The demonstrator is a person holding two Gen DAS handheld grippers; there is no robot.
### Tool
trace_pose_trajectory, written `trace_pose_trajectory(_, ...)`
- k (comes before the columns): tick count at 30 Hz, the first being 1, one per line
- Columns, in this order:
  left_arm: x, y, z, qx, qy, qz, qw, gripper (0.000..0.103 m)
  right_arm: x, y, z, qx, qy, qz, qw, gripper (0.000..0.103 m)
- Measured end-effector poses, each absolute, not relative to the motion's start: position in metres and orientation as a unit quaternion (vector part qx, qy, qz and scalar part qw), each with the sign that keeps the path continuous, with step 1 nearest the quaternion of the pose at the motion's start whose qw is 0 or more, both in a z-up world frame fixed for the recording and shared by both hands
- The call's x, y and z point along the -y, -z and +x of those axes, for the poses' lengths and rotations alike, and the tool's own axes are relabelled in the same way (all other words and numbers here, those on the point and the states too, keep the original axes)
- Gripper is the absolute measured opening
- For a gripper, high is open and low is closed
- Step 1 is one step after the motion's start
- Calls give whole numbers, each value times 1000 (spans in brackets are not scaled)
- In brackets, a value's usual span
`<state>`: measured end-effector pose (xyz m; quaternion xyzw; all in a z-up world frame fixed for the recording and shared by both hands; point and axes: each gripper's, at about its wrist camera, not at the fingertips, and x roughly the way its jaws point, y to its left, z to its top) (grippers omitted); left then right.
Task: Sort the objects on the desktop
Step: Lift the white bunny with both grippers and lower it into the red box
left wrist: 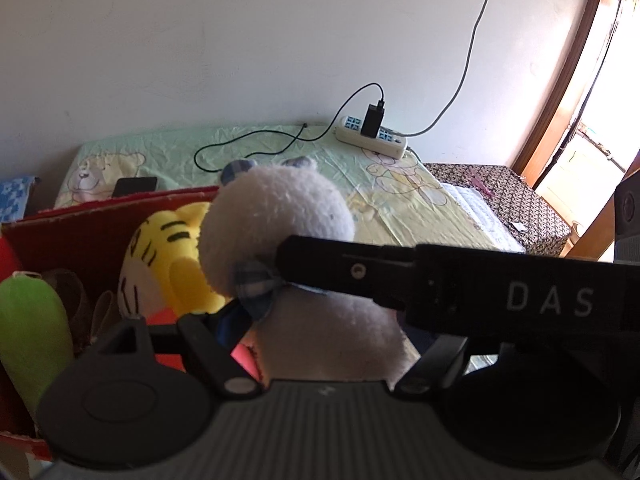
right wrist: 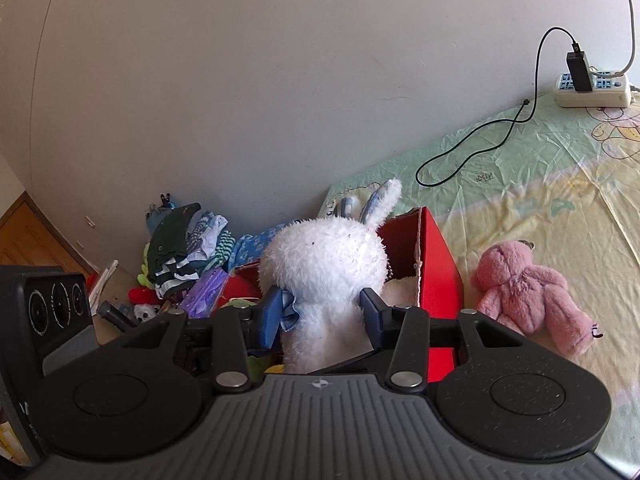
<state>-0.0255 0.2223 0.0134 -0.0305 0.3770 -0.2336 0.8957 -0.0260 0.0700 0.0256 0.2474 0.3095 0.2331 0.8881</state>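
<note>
The right gripper (right wrist: 322,316) is pinching a white plush rabbit (right wrist: 324,264) over the red box (right wrist: 438,268), already holding a tiger toy (left wrist: 168,252); a pink plush (right wrist: 528,300) is still waiting on the bed (right wrist: 540,200). The left gripper's state is unclear.

You are working in a home bedroom: a cartoon-bear bedsheet (right wrist: 520,200) fills the right of the right wrist view. A pile of folded clothes (right wrist: 188,248) sits left of centre against the plain wall (right wrist: 240,80), and a power strip (right wrist: 592,90) lies upper right.
</note>
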Motion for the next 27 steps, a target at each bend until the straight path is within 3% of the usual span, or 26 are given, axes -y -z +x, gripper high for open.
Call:
trace_pose_trajectory(13,-248,-2,-21,-394,228,-25,890,78,-89,-4,-9,-337,-244,284,864,44)
trace_pose_trajectory(18,-246,3,-22,-396,243,-20,885,83,-85,6,-2,-355,-234,299,854,43)
trace_pose_trajectory(27,-244,9,-16,-405,241,-19,882,84,-94,8,1,-363,-232,255,866,44)
